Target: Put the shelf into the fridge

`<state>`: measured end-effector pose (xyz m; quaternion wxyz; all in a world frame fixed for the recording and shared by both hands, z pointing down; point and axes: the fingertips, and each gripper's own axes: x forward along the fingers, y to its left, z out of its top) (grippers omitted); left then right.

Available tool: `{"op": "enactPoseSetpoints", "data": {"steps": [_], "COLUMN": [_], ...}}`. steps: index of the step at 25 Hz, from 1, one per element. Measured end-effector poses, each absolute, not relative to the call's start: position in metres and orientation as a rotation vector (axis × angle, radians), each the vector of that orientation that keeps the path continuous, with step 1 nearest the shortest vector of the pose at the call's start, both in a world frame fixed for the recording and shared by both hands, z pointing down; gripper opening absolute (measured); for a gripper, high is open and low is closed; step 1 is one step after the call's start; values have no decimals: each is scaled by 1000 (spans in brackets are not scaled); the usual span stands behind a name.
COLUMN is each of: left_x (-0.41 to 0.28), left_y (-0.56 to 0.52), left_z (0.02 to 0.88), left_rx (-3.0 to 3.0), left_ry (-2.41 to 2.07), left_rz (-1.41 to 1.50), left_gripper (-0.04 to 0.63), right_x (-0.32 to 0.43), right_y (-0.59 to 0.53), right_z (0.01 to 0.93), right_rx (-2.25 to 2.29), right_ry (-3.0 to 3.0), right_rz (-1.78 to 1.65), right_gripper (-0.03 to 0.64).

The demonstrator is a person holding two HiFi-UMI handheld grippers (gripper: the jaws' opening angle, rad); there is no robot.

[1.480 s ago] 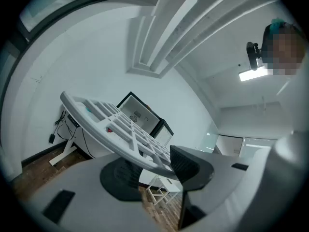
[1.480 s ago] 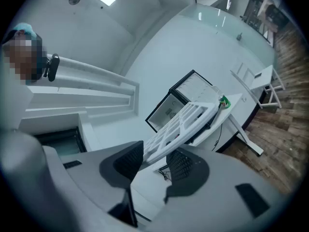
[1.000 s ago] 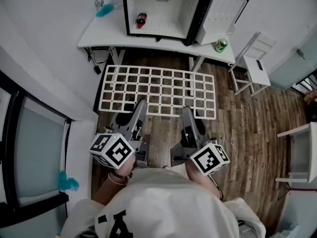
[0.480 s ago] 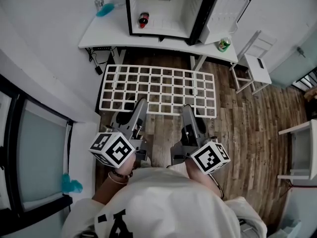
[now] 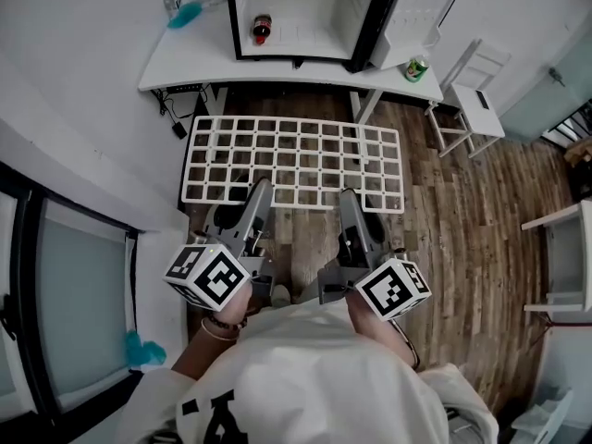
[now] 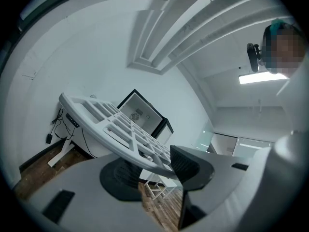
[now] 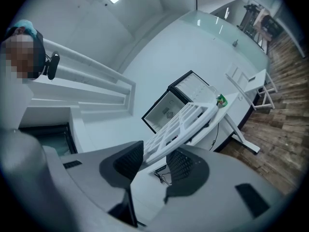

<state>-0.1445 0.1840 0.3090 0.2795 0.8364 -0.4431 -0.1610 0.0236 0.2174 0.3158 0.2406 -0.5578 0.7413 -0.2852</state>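
Note:
A white grid shelf (image 5: 294, 162) hangs level in the air over the wooden floor, short of the table. My left gripper (image 5: 256, 197) is shut on its near edge left of the middle, and my right gripper (image 5: 351, 203) is shut on the same edge further right. In the left gripper view the shelf (image 6: 116, 127) runs between the two dark pads. The right gripper view has the shelf (image 7: 186, 122) clamped between its pads too. The small fridge (image 5: 301, 17) stands open on the white table (image 5: 185, 63), its door (image 5: 416, 17) swung out to the right.
A dark bottle (image 5: 262, 29) stands inside the fridge at the lower left. A green can (image 5: 416, 68) sits on the table by the door, and a teal object (image 5: 185, 14) at the table's left. A white chair (image 5: 472, 104) stands to the right.
The view has drawn nearer the table, and the shelf sits slightly closer to the fridge. Both grips are unchanged.

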Motion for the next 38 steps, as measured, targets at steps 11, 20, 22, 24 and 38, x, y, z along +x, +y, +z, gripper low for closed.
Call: {"op": "enactPoseSetpoints", "data": {"steps": [11,20,22,24,38], "left_x": [-140,-131,-126,-120,-76], "left_y": [159,106,89,70,-48], "left_z": [317,321,320,318,312], "left_rx": [2234,2227,2229,2232,2221], "left_ry": [-1159,-1176,-1178,-1180,-1217], "left_rz": [-423,-422,-421,-425,-432], "left_gripper": [169,169,169,169,169], "right_x": [27,37,42,48,93], "right_y": [195,141,124,105,-19], "right_z": [321,326,326,325,320], "right_rx": [-1565,-1551,-1548,-1544,-1509], "right_ry": [2019,2029,2028,2028,2052], "right_rz": [-794,-806,-811,-813,-834], "right_gripper": [150,150,150,150,150]}}
